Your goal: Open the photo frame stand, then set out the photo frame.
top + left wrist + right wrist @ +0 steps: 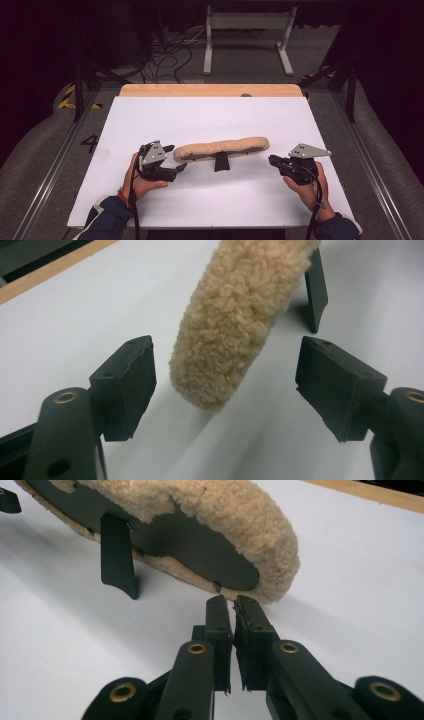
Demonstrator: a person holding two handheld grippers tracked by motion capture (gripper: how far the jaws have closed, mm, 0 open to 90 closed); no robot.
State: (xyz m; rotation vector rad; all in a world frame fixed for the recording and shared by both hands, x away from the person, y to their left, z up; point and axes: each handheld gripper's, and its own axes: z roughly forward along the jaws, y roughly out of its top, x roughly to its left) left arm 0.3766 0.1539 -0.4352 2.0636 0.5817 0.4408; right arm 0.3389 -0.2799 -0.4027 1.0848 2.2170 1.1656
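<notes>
A long, rounded pad (221, 149) of tan curly fleece is seen lying mid-desk (210, 117) on the white sheet, its flat black underside (with a small black strap (221, 161)) turned toward the person. The left tool (225, 385) is held wide open around the pad's near end, untouching. The right tool (232, 602) is closed on nothing, just short of the other end.

My high view sits above the near edge of the white table (150, 115), looking forward and down at the whole top plus the floor behind it. My left gripper view is low and really close, aimed along the fleecy pad (235, 320) from one end, and the right gripper view hugs the other end. All three share that pad and its black strap (117, 555).
</notes>
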